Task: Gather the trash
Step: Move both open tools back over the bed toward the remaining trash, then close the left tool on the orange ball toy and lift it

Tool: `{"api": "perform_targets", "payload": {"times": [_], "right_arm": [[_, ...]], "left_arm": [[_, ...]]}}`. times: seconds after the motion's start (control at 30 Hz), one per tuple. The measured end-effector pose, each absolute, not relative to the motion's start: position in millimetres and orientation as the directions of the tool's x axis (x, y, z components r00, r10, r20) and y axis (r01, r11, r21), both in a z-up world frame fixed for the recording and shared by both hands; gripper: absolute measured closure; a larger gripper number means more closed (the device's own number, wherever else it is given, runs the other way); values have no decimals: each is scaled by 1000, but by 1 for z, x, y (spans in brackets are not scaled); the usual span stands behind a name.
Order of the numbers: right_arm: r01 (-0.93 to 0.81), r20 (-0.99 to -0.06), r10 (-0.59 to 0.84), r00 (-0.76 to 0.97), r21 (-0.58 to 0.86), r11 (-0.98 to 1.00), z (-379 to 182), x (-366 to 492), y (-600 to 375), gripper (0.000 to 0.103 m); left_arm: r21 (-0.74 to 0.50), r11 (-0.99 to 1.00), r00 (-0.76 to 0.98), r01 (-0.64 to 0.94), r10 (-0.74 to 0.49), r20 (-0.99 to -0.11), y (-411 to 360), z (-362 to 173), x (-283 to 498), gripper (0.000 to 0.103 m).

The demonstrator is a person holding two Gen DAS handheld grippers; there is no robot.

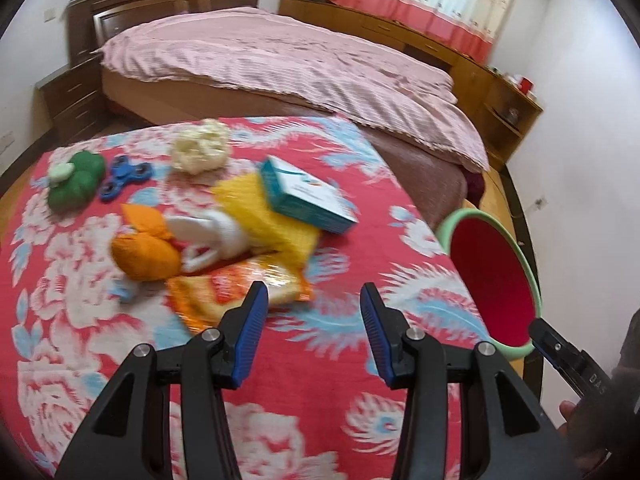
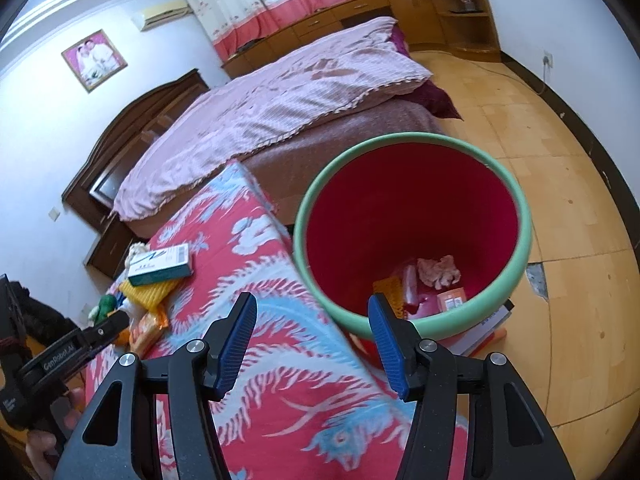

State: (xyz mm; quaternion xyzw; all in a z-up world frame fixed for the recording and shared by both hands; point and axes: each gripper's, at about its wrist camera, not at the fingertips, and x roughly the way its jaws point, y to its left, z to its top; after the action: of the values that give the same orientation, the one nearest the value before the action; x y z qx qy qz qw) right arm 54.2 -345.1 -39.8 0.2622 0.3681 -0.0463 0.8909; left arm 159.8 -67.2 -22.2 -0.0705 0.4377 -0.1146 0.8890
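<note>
1. Hovering over the floral-cloth desk (image 1: pixel 280 360) in the left wrist view, the left claw (image 1: pixel 314 300) is released, jaws spread and holding nothing, its left finger tip just over the orange snack wrapper (image 1: pixel 236 288).
2. Same view: past the wrapper lies a heap, with an orange cloth bundle (image 1: pixel 144 250), a white plastic piece (image 1: pixel 208 240), a yellow mesh bag (image 1: pixel 272 216) and a teal box (image 1: pixel 304 196) resting on the bag. Toward the desk's far left corner sit a green toy (image 1: pixel 76 184), a blue fidget spinner (image 1: pixel 124 178) and a cream fluffy wad (image 1: pixel 200 146).
3. Same view: the red bin (image 1: pixel 496 276) with its green rim stands just off the desk's right edge; the right claw's tip shows at the bin's near rim.
4. Right wrist view: the right claw (image 2: pixel 314 308) is released and empty, above the desk's right edge beside the bin (image 2: pixel 516 216).
5. Same view: in the bin bottom lie a crumpled pinkish tissue (image 2: pixel 438 272), a small orange box (image 2: pixel 452 298) and other scraps.
</note>
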Motion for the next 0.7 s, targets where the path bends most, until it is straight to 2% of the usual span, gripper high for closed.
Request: {"api": "perform_targets", "payload": {"times": [0.23, 0.57, 0.7], "right_arm": [[246, -693, 124, 710, 410, 879, -38, 64, -321, 37], [225, -715, 139, 685, 389, 893, -41, 76, -298, 37], [224, -725, 138, 675, 379, 898, -43, 81, -291, 37]], "left_arm": [[-194, 979, 623, 55, -185, -760, -22, -22, 168, 55], [-136, 990, 622, -42, -81, -779, 23, -35, 185, 55], [-133, 990, 613, -42, -79, -786, 28, -44, 192, 55]]}}
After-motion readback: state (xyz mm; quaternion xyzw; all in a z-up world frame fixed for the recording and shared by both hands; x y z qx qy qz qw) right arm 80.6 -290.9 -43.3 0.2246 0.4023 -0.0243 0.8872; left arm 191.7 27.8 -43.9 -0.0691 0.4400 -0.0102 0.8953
